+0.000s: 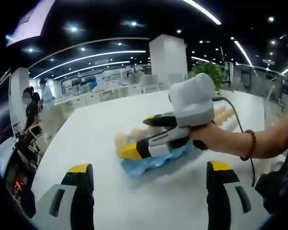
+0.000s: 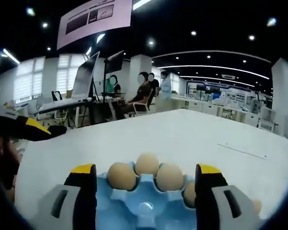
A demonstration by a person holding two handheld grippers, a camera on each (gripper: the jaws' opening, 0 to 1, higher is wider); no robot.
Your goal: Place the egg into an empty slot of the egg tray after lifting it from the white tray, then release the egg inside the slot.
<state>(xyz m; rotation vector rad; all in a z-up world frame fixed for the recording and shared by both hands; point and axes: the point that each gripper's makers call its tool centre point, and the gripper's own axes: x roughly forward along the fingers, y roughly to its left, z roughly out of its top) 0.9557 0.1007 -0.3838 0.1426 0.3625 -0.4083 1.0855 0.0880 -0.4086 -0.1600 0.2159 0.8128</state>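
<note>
The blue egg tray [image 2: 134,211] lies on the white table right under my right gripper [image 2: 146,168]. That gripper's jaws stand wide open on either side of the tray. Several tan eggs [image 2: 122,176] sit in its far slots. In the left gripper view the blue egg tray [image 1: 156,160] lies mid-table, and the right gripper [image 1: 139,135], held by a hand with a bead bracelet, reaches over it from the right. An egg [image 1: 121,139] shows just past its yellow tips. My left gripper [image 1: 150,167] is open and holds nothing, short of the tray.
More tan eggs [image 1: 224,115] lie farther back on the right of the white table [image 1: 110,124]. The left gripper's tip [image 2: 24,128] pokes in from the left. People [image 2: 144,91] sit at desks beyond the table's far edge.
</note>
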